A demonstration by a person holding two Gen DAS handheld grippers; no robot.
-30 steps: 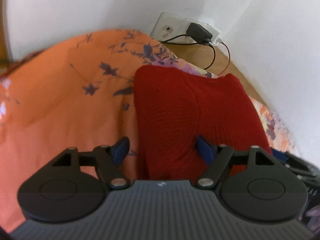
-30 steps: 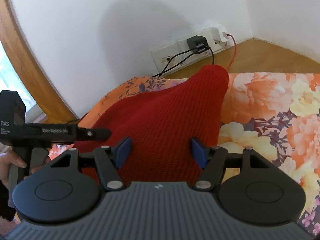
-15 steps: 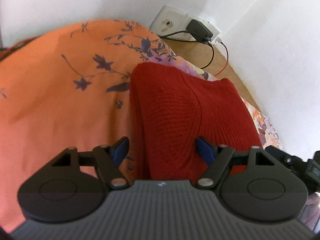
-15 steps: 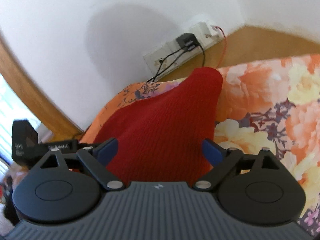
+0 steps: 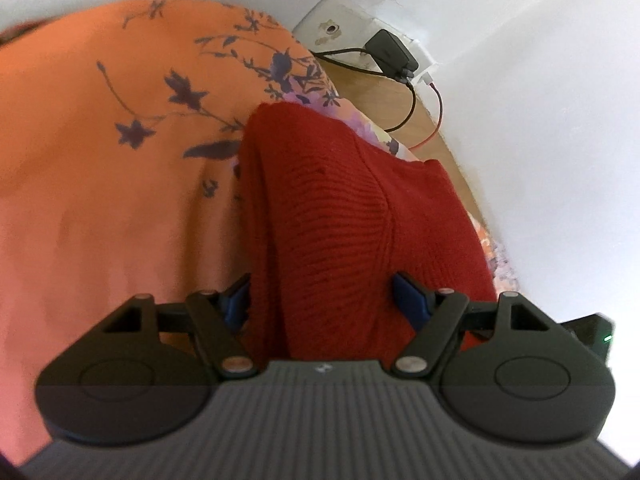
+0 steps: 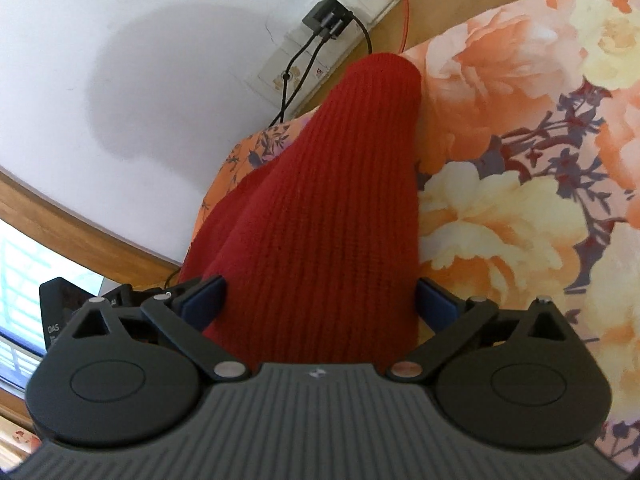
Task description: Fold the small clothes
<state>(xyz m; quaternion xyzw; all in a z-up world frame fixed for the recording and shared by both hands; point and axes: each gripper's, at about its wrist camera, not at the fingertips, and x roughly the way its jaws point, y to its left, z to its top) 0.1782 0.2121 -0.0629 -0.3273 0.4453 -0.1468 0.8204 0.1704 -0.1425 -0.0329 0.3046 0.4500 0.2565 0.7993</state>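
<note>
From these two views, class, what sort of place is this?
Probably a bedroom: a floral bedsheet covers a soft surface beside a white wall, a charger is plugged into a low socket, and a red knitted garment lies on it.

"DAS" on the left claw (image 6: 54, 320)

A ribbed red knit garment (image 5: 352, 216) lies on an orange bedsheet (image 5: 100, 200) with dark purple sprigs and cream-and-peach flowers; a black charger (image 6: 326, 20) and a red wire (image 6: 406, 12) against a white wall (image 6: 140, 40).
</note>
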